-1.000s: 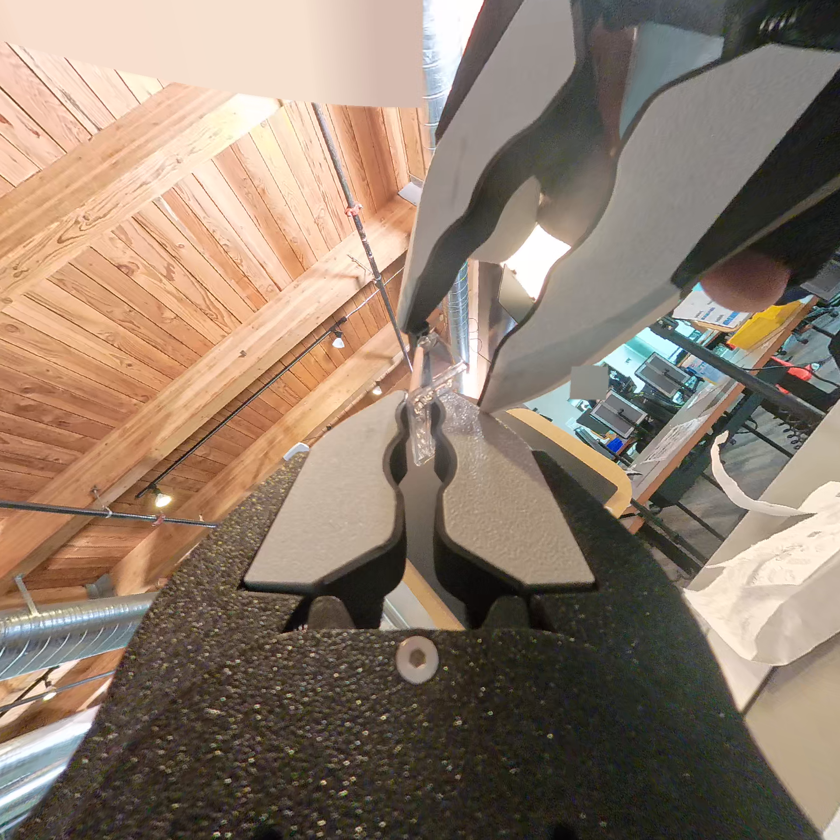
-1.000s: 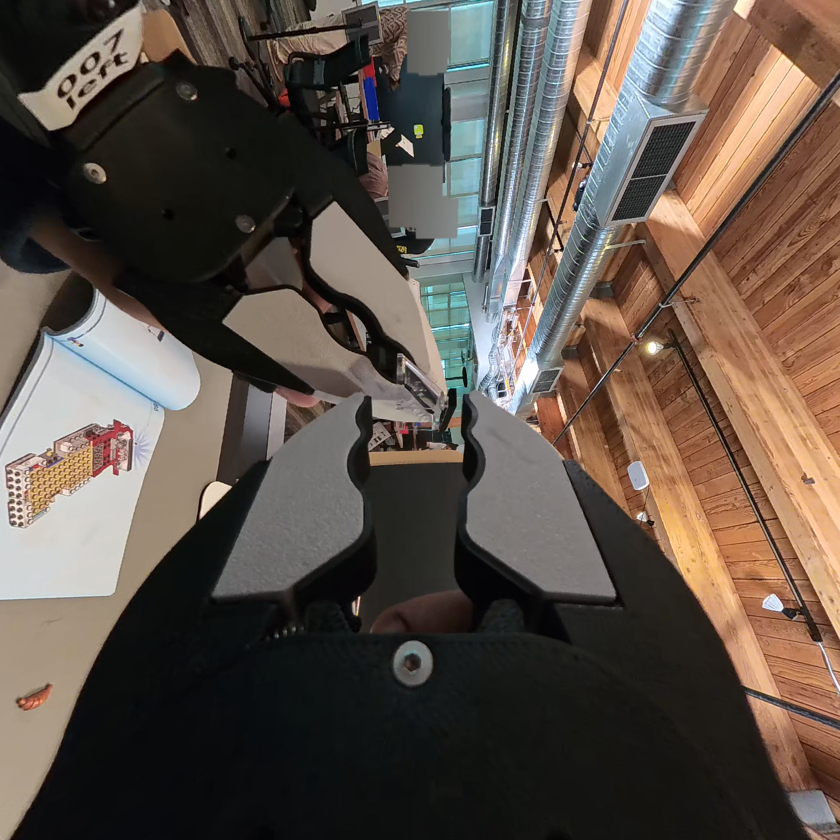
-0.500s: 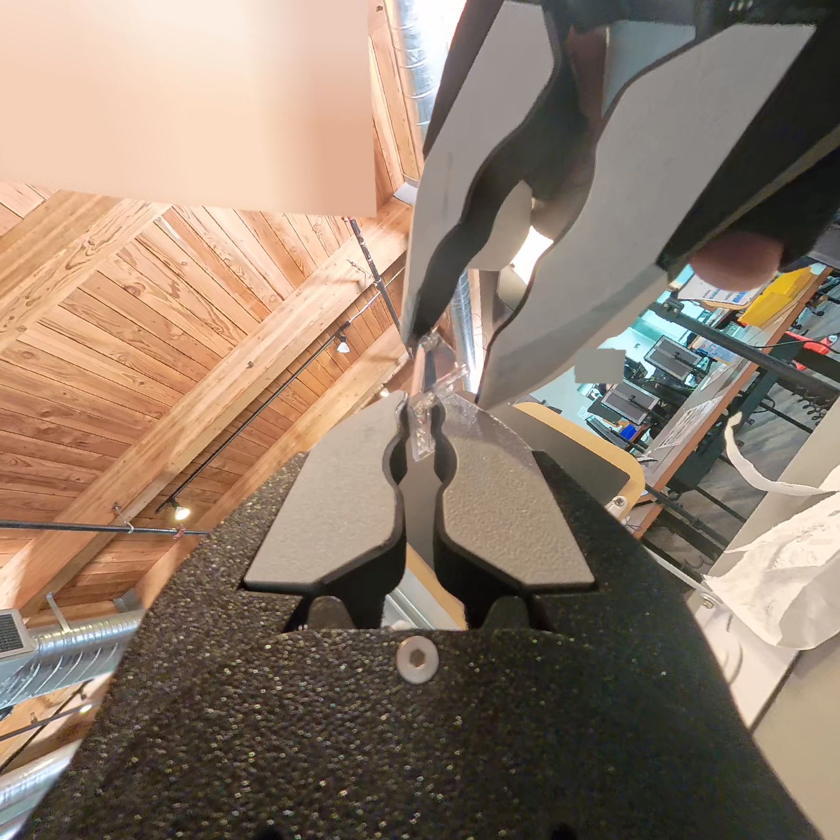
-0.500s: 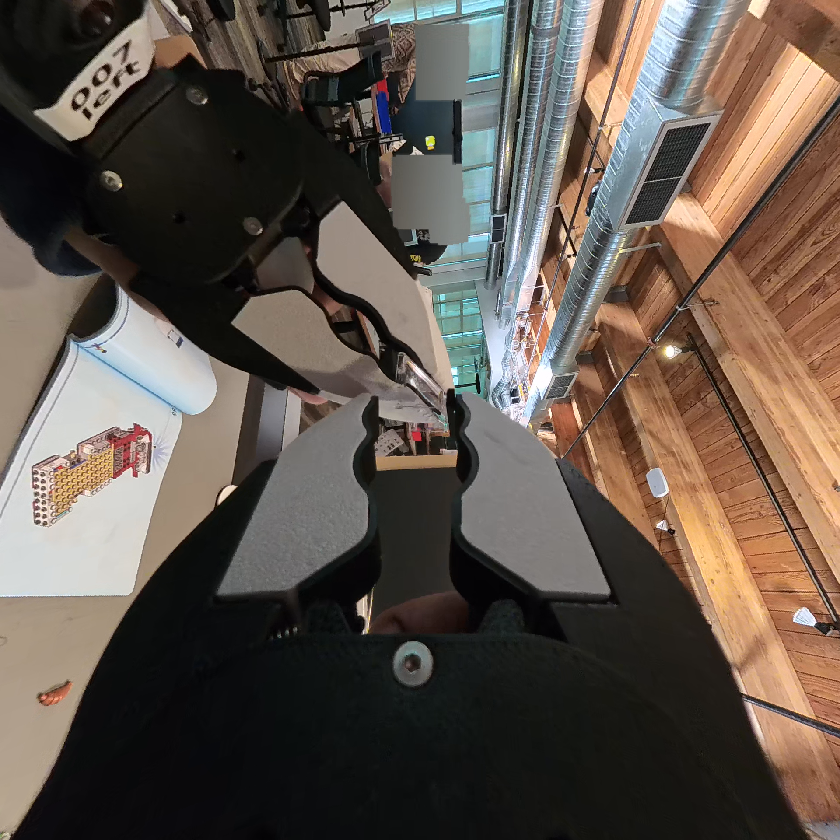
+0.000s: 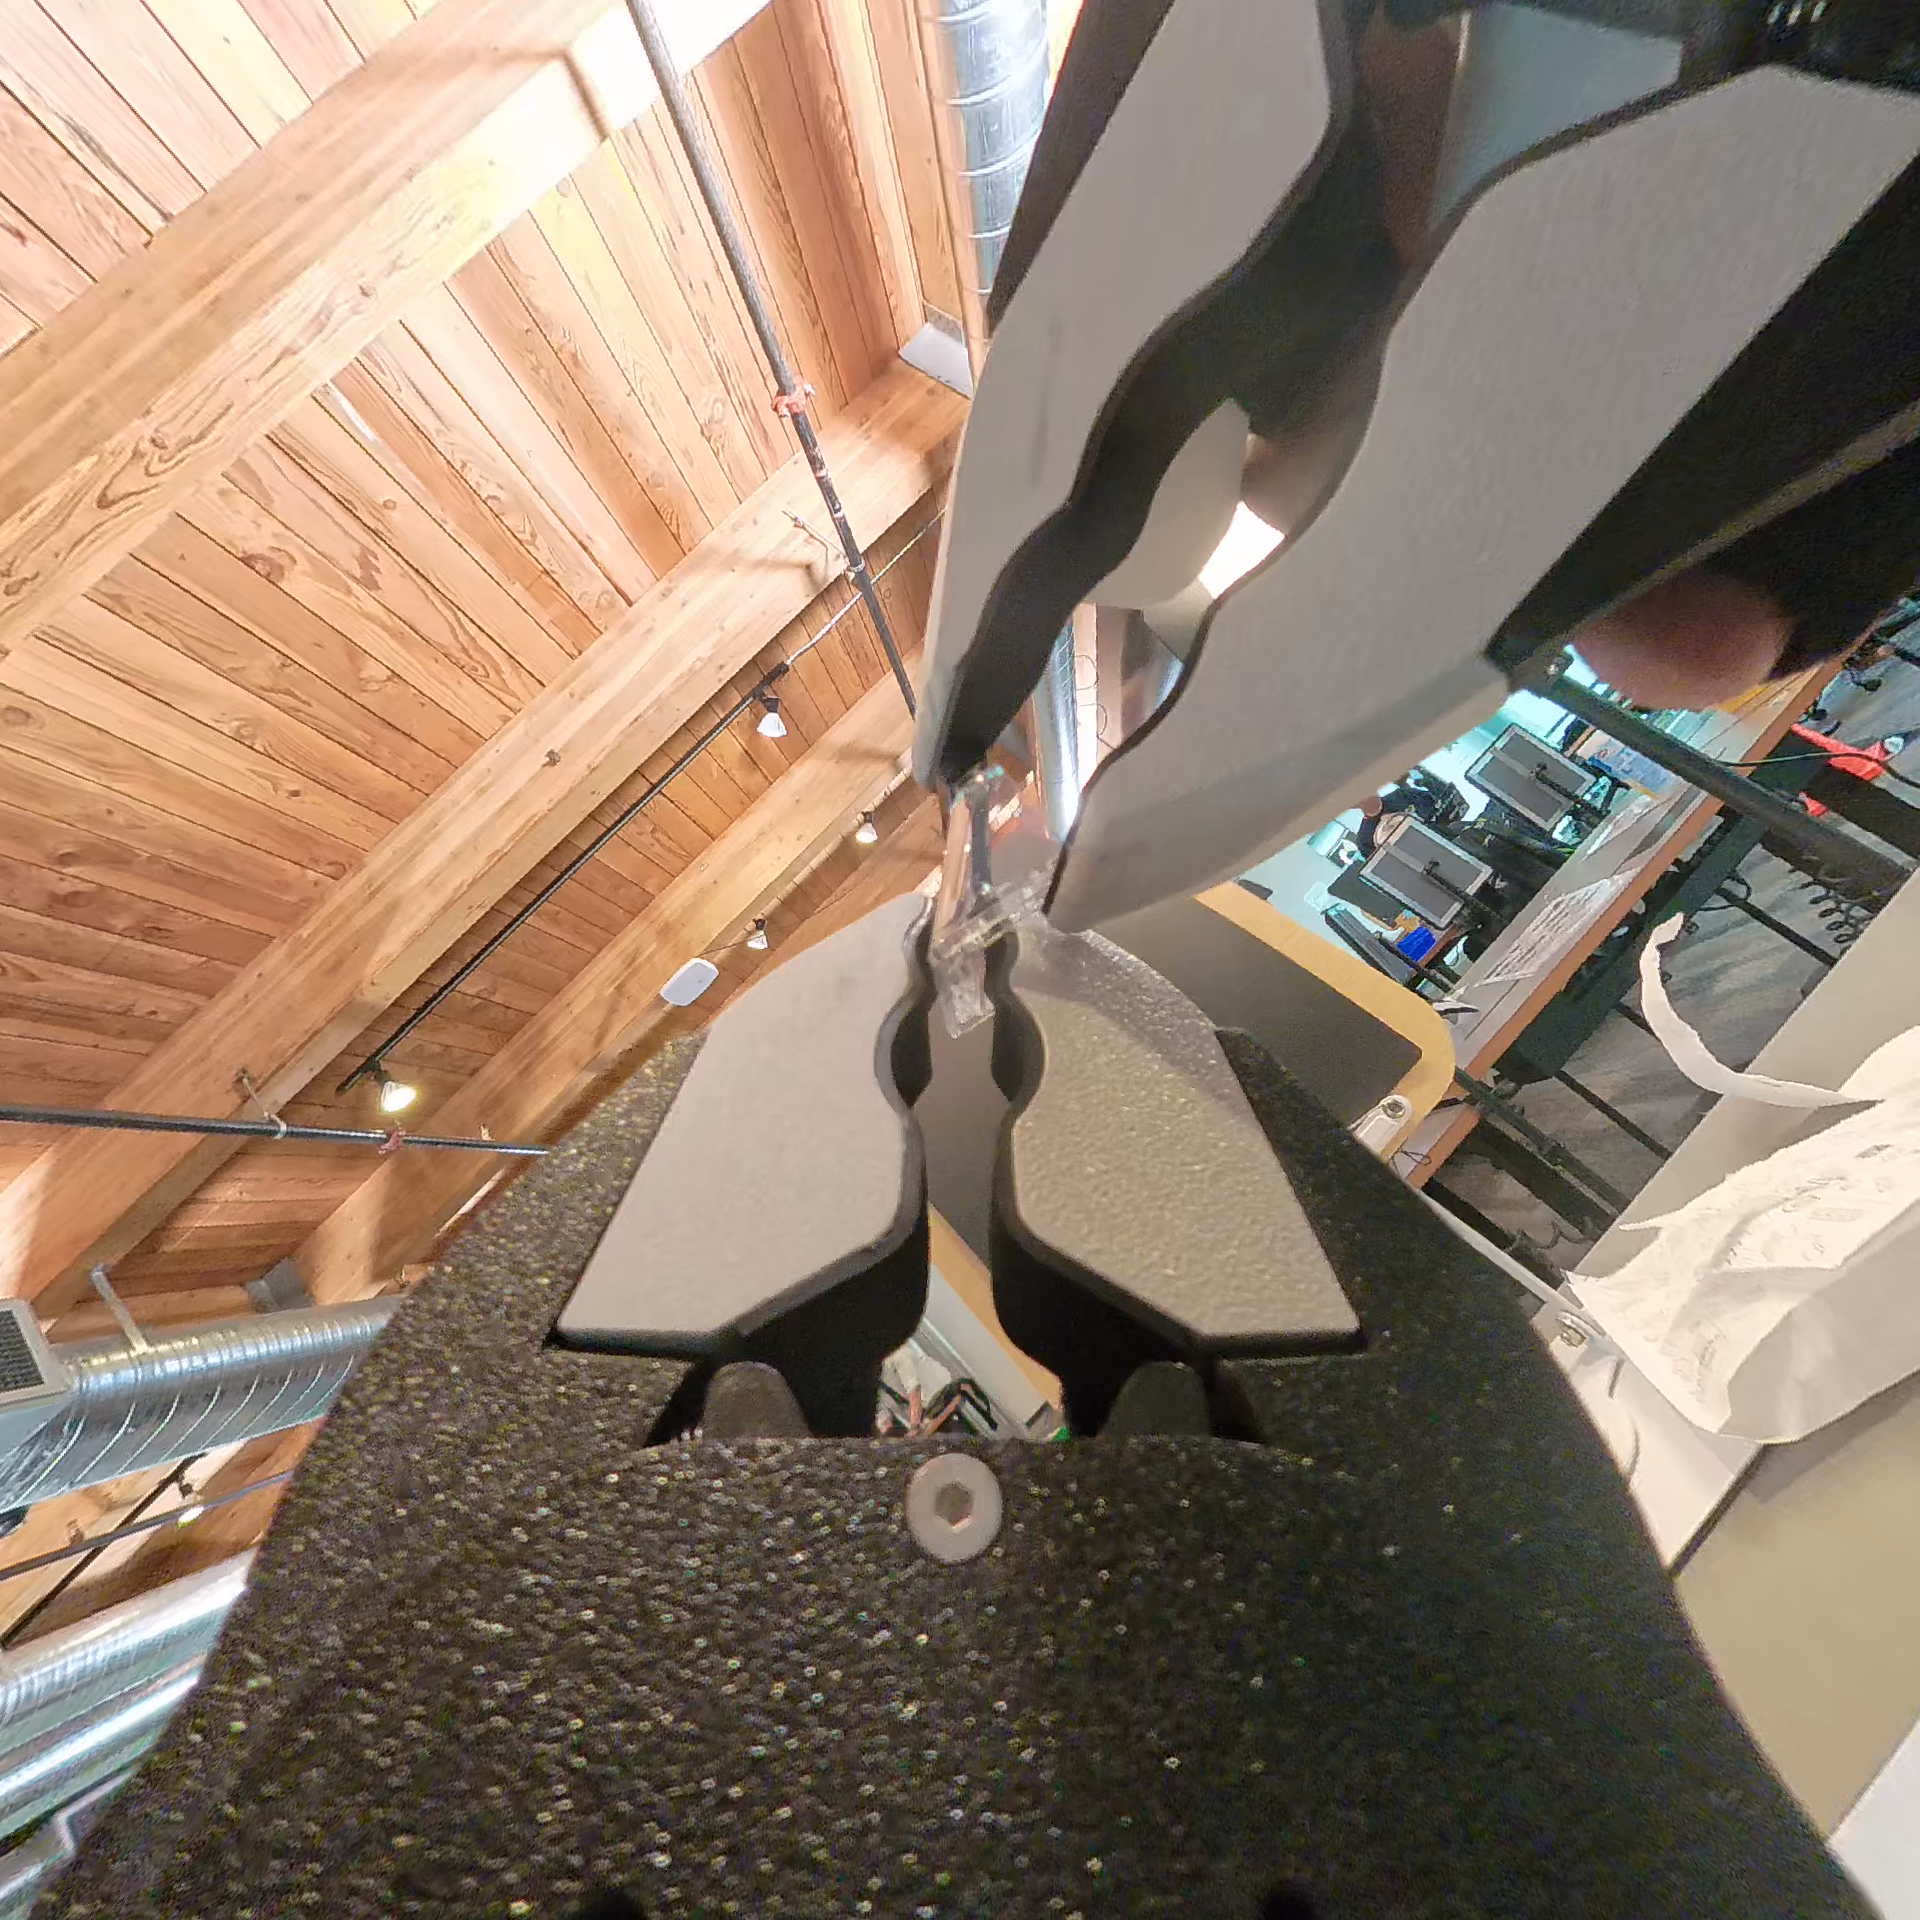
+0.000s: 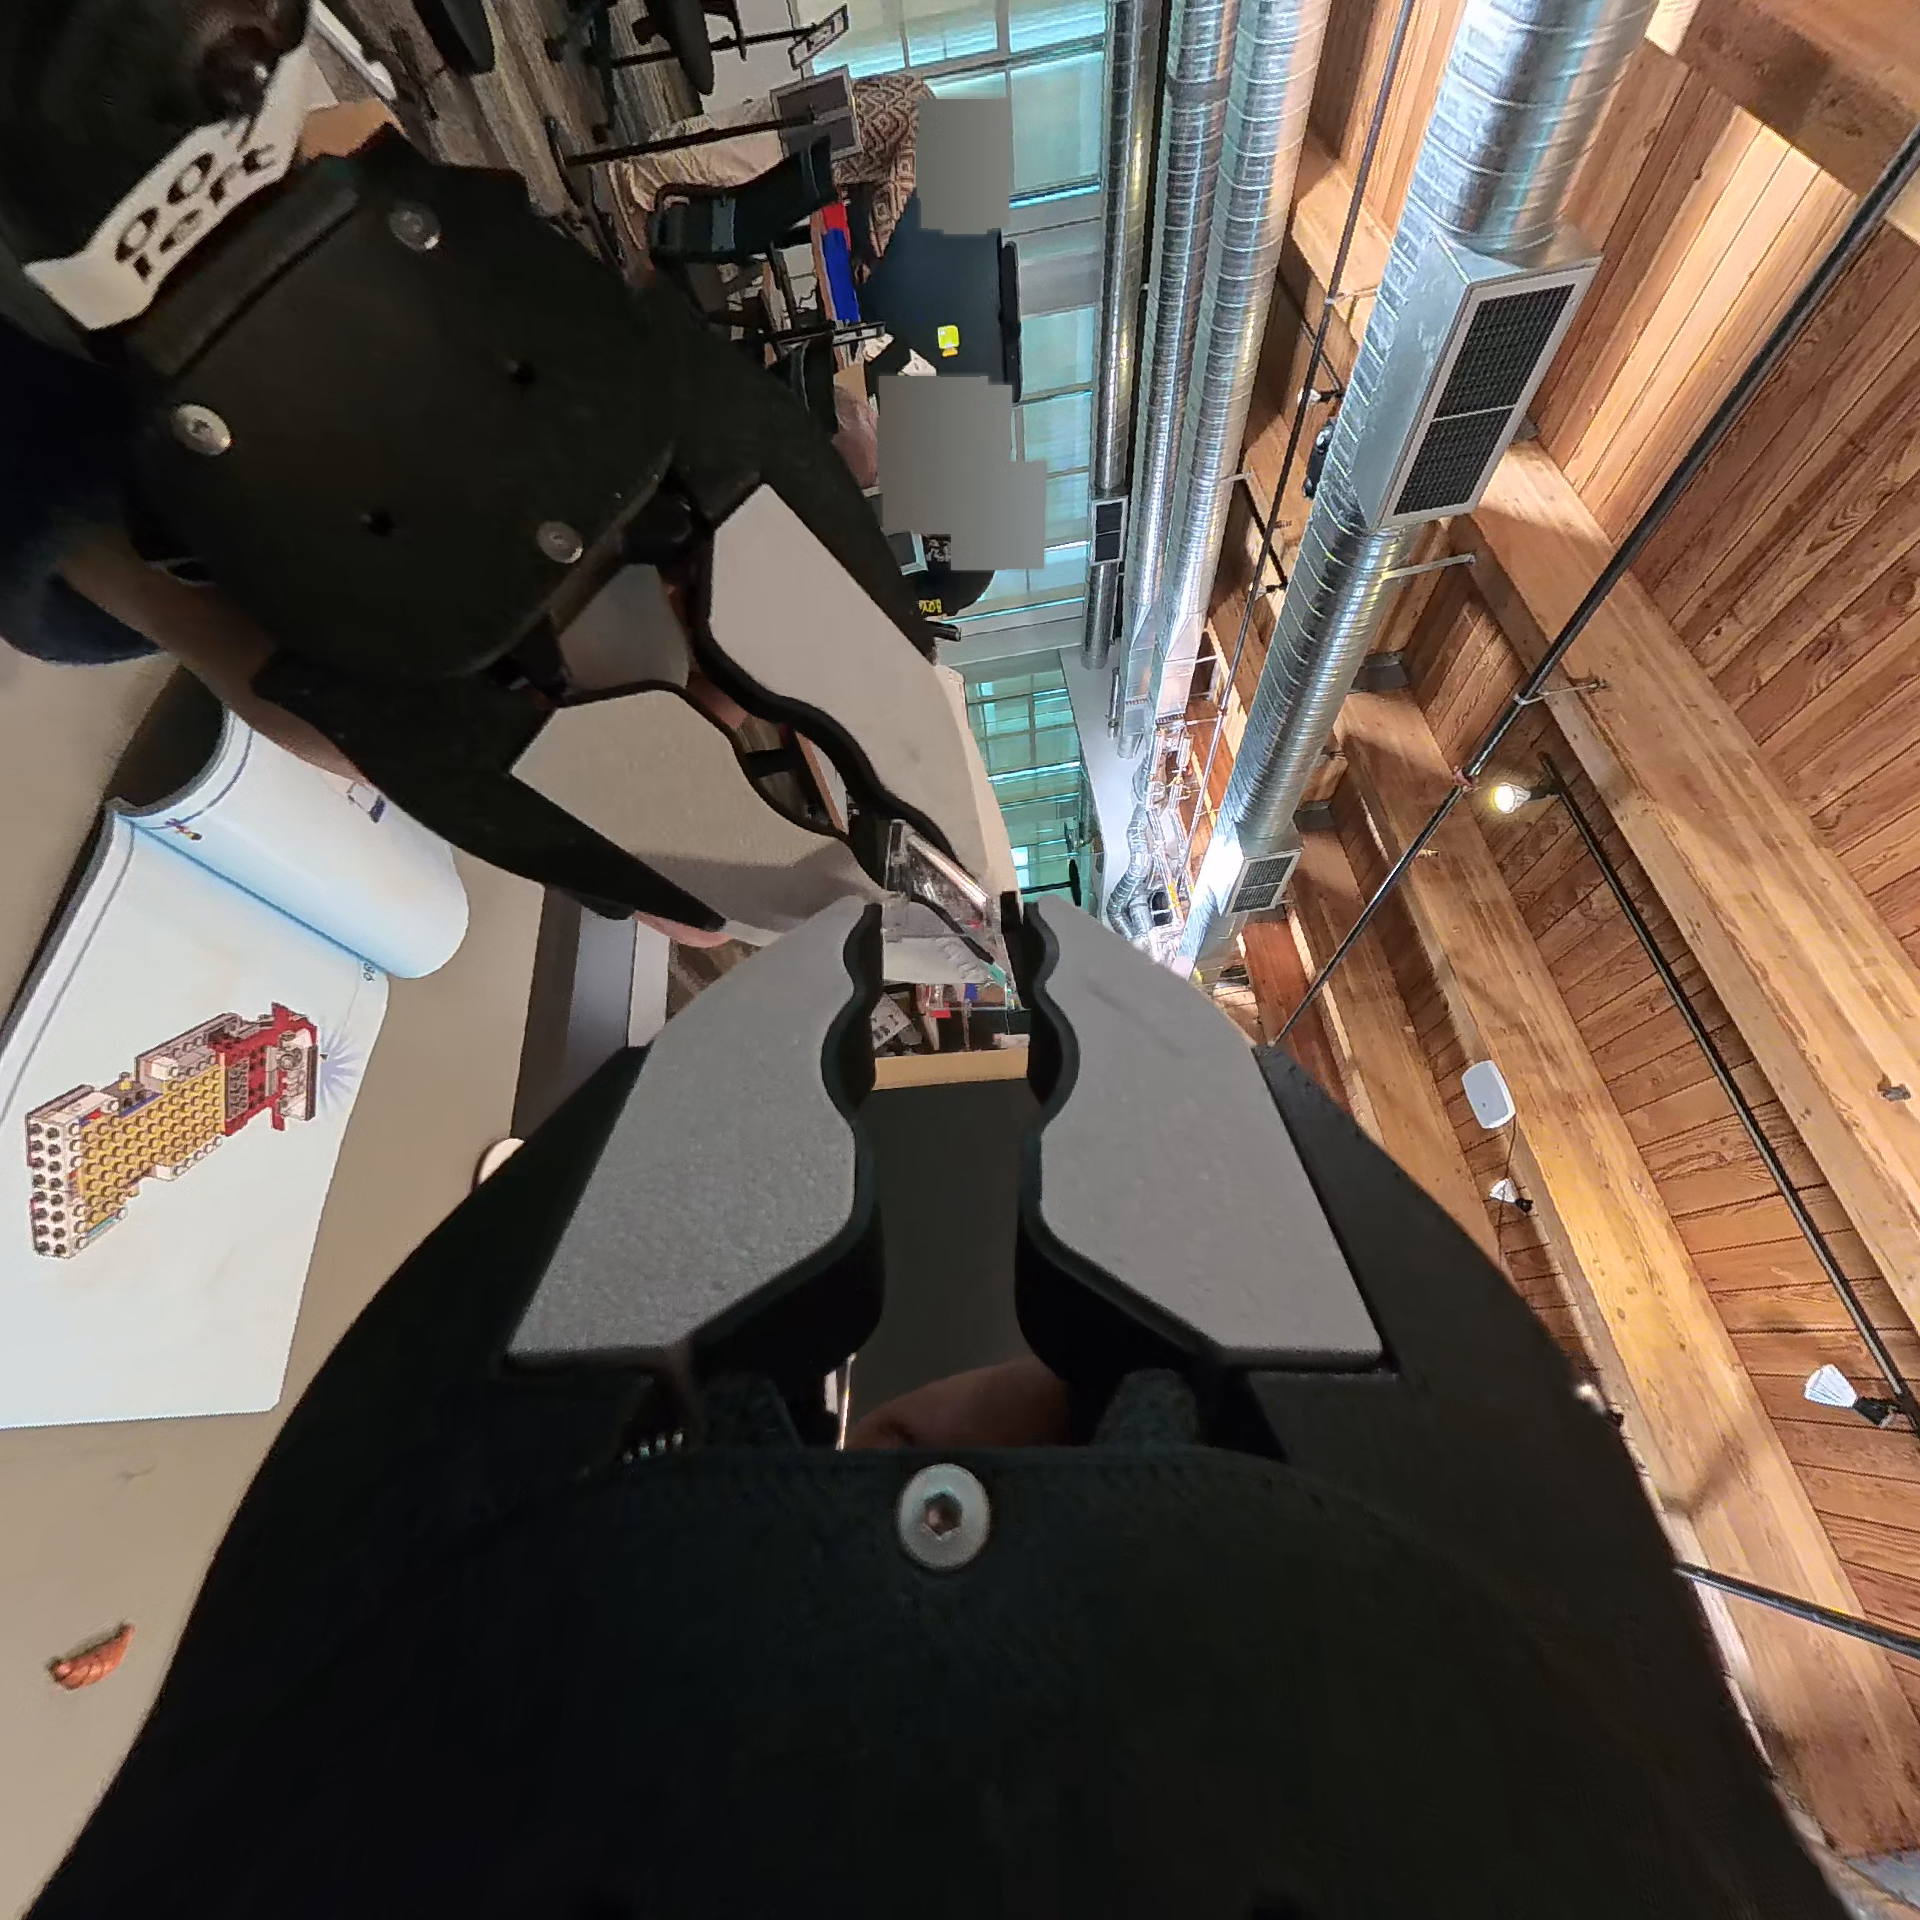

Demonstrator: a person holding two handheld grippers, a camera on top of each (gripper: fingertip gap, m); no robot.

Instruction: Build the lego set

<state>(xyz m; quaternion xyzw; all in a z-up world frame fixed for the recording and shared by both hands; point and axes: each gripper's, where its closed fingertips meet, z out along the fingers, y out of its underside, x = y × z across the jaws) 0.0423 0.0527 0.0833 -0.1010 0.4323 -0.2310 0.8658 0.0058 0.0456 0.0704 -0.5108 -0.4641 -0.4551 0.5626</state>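
My left gripper is shut on a small clear plastic piece and holds it up toward the wooden ceiling. The piece sticks out past the left fingertips. My right gripper comes in from above in the left wrist view, and its two fingertips touch opposite sides of the same piece. In the right wrist view the clear piece fills the span between the right gripper's pads, with the left gripper gripping it from the far side. Both grippers hold the piece in the air above the table.
An open instruction booklet with a picture of a brick model lies on the tan table at the left. A small orange-brown bit lies near the table's front. A white paper bag sits at the right. Metal ducts run overhead. Both grippers' tips are close together, under 4 cm apart. Left tips and right tips are each some 30 centimetres from the small orange-brown bit.
My right gripper's jaws have narrowed step by step until the pads meet the clear piece. My left gripper has kept its hold on the piece; both views have tilted slightly.
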